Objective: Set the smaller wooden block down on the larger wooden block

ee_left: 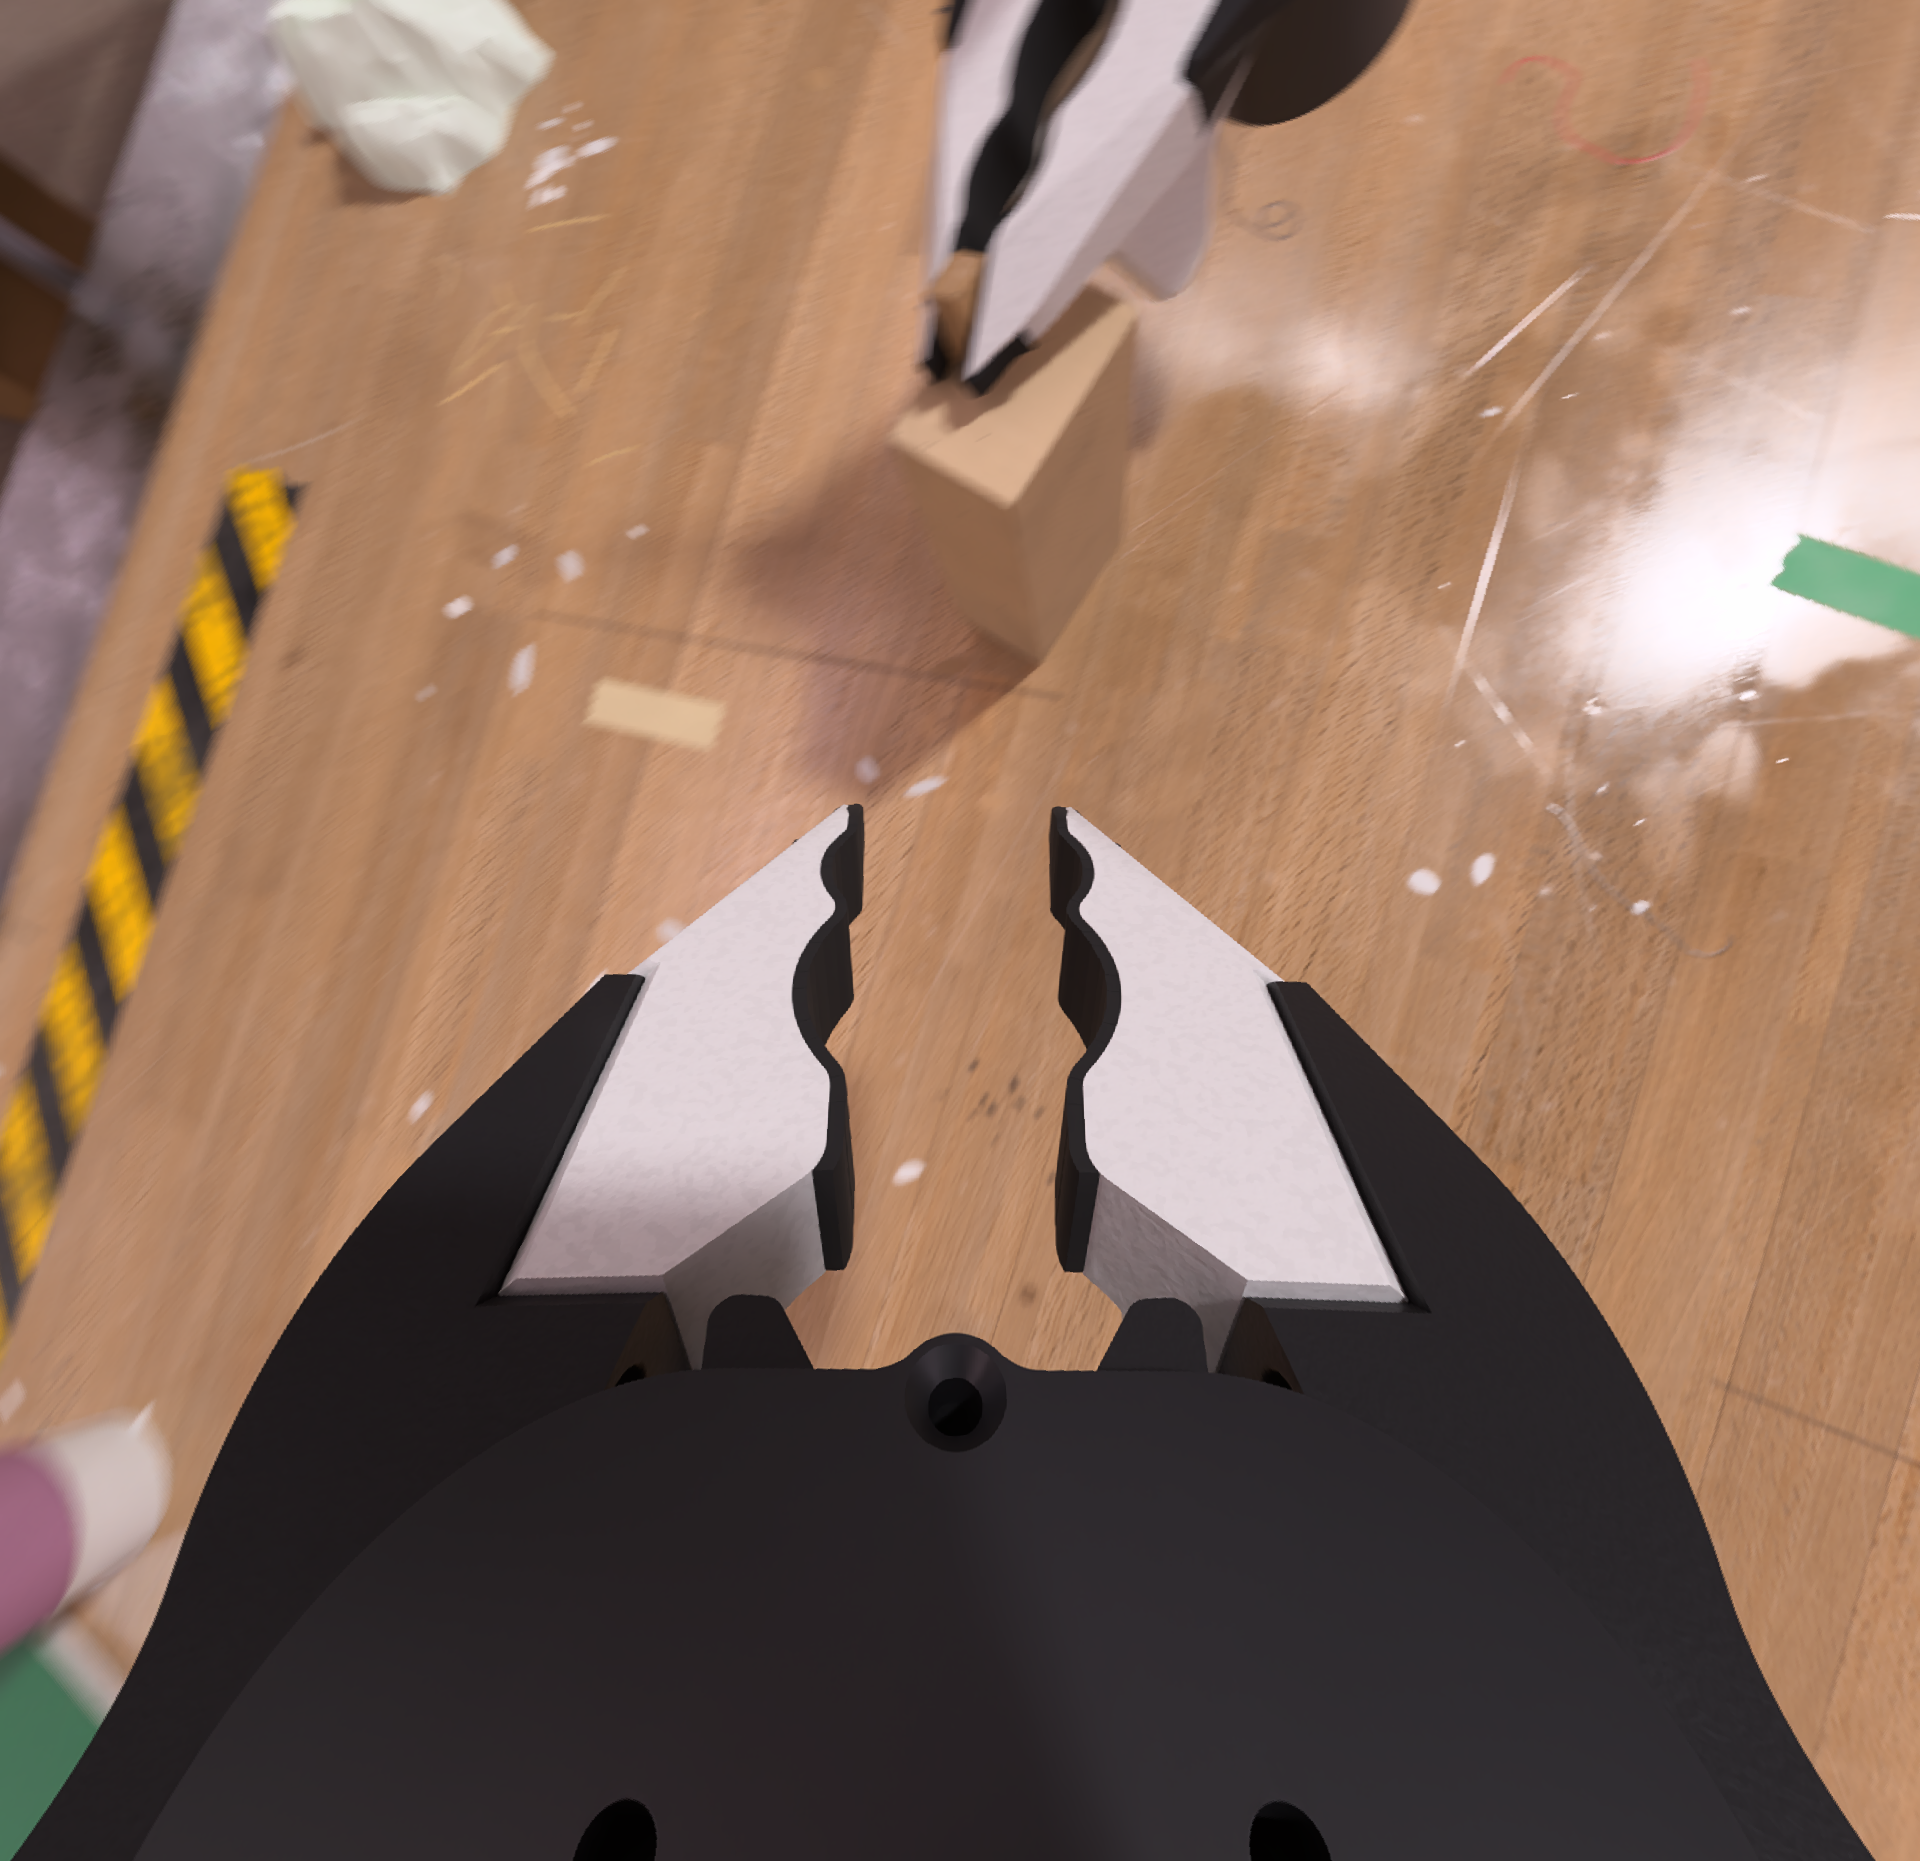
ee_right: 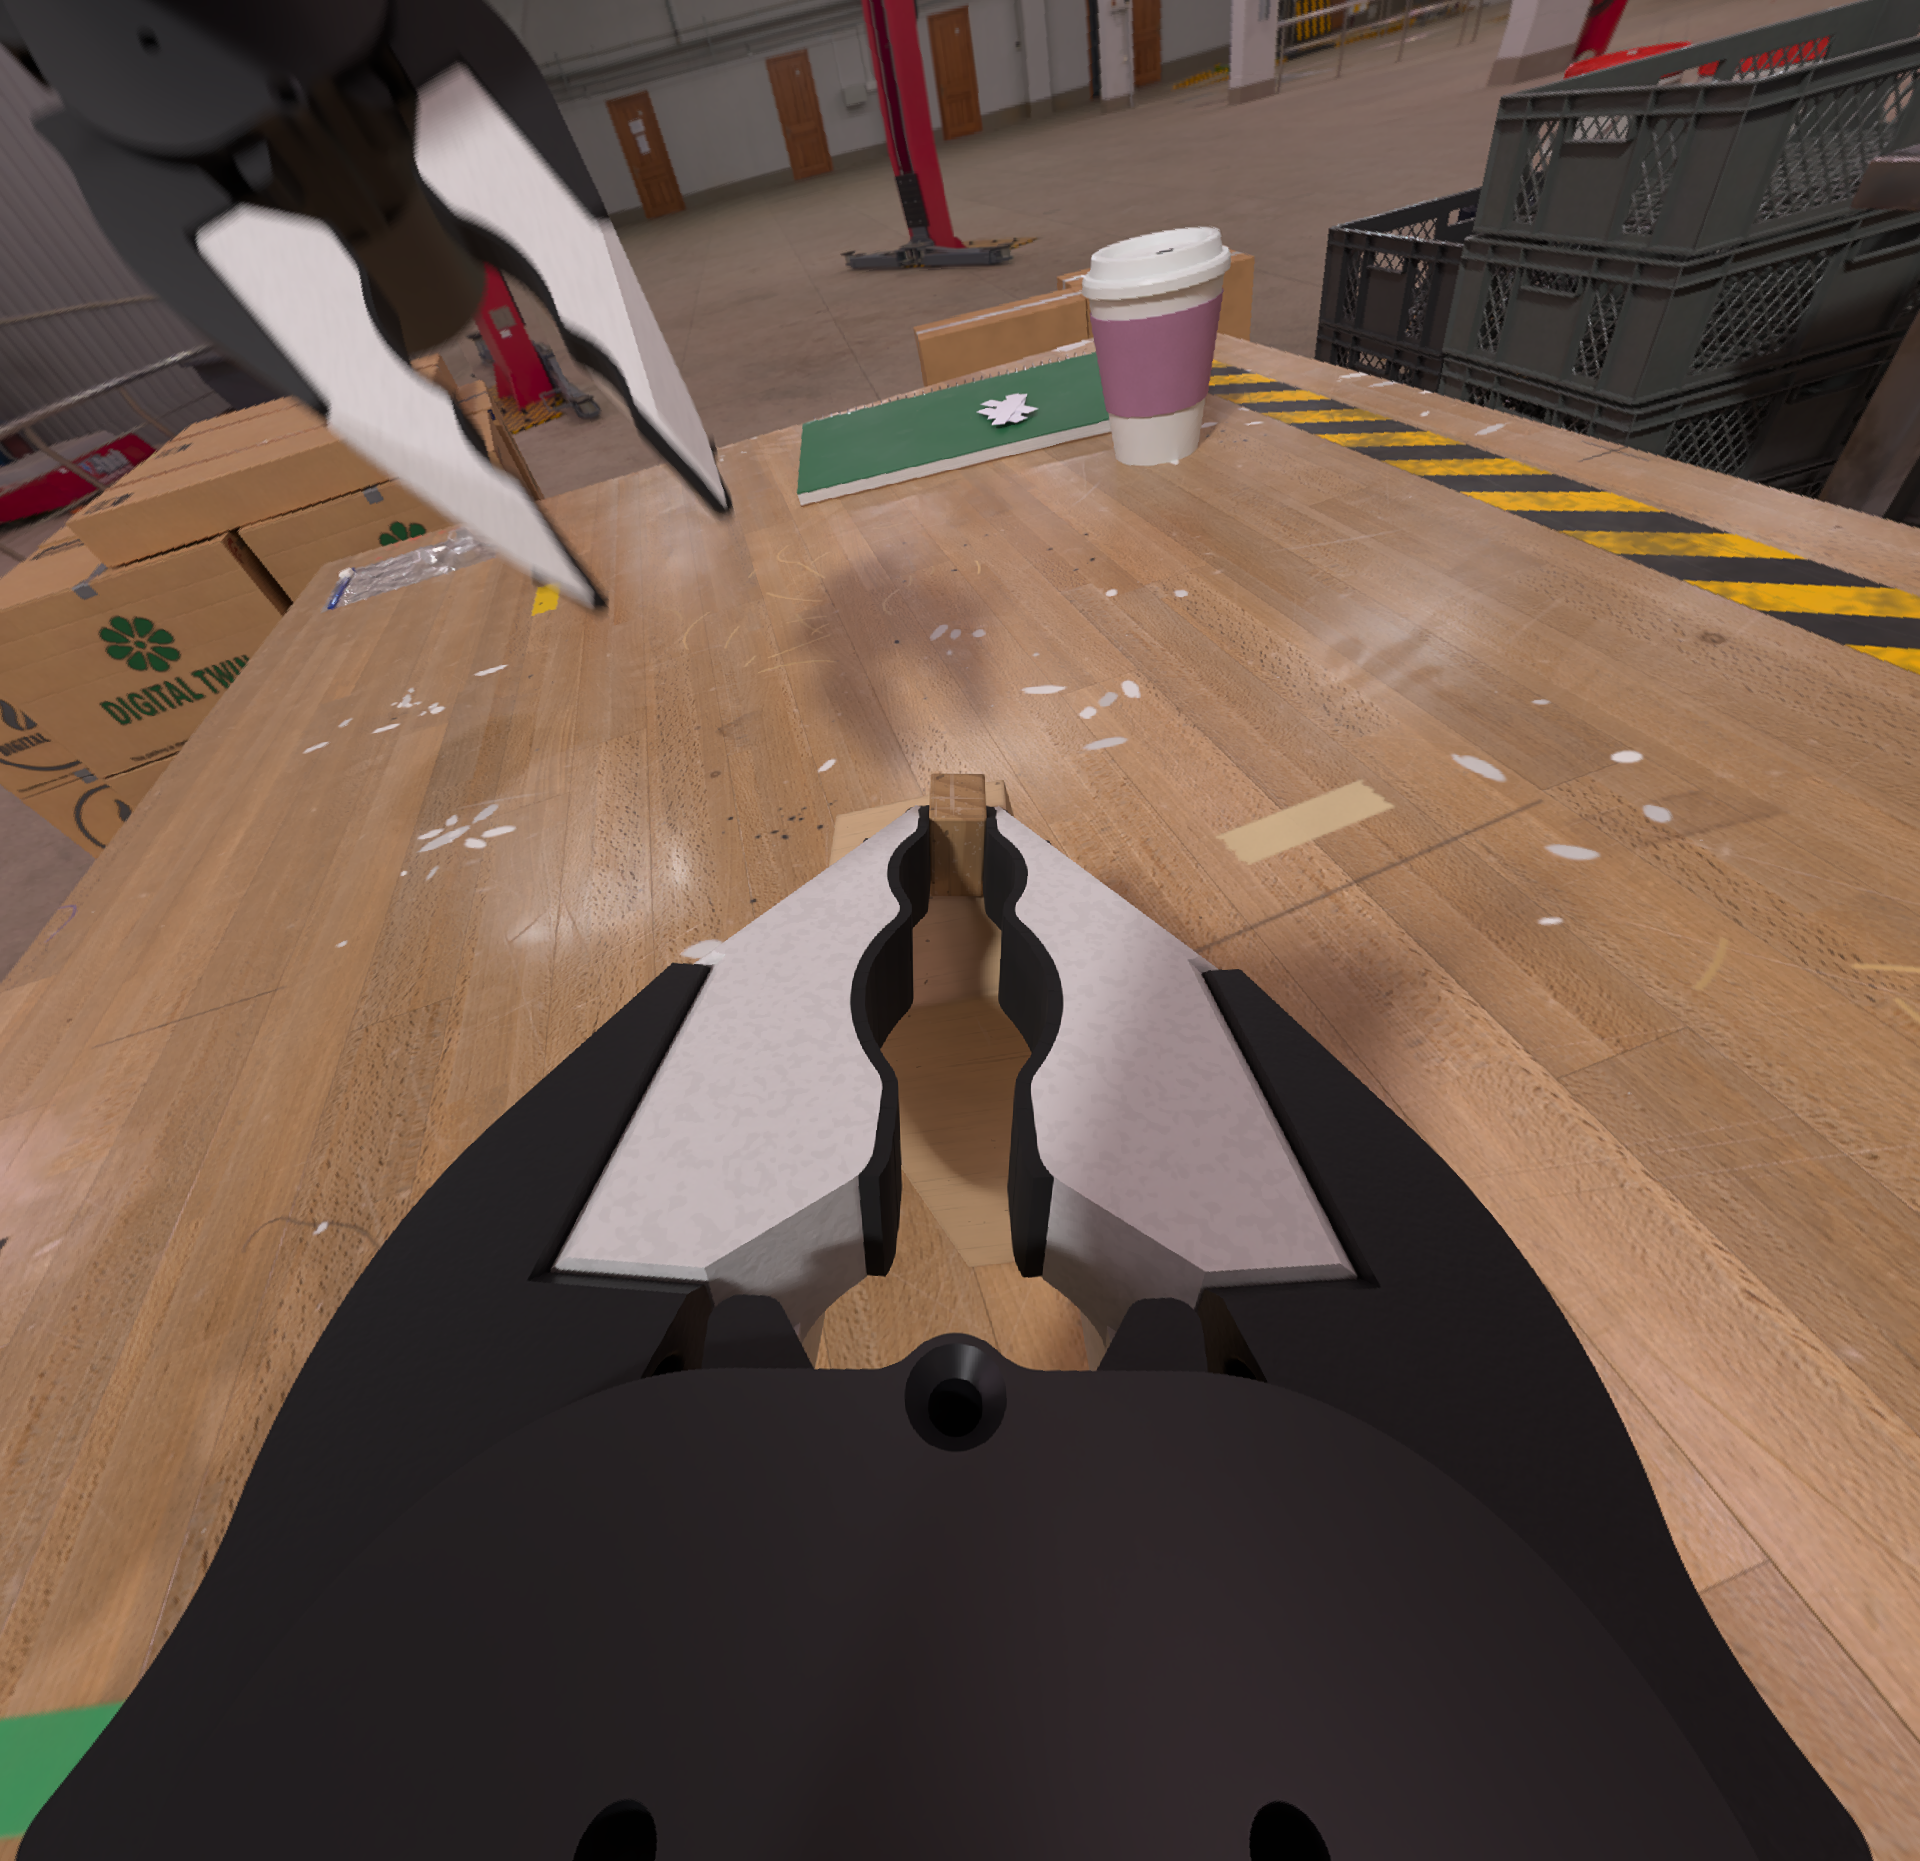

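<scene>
My right gripper (ee_right: 957, 819) is shut on the smaller wooden block (ee_right: 956, 840), a narrow upright piece held at the fingertips. The larger wooden block (ee_right: 951, 1073) lies directly under it and shows between the fingers. In the left wrist view the right gripper (ee_left: 966, 362) points down onto the top of the larger block (ee_left: 1029, 492), with the smaller block (ee_left: 956, 299) between its fingers. I cannot tell whether the two blocks touch. My left gripper (ee_left: 957, 819) is open and empty, hovering above the table short of the blocks. It also shows at the upper left of the right wrist view (ee_right: 660, 554).
A lidded paper cup (ee_right: 1153, 346) and a green board (ee_right: 935, 445) stand at the table's far end. Yellow-black hazard tape (ee_right: 1558, 507) runs along one edge. Crumpled paper (ee_left: 405, 66) lies beyond the blocks. Dark crates (ee_right: 1662, 253) and cardboard boxes (ee_right: 156, 606) stand off the table.
</scene>
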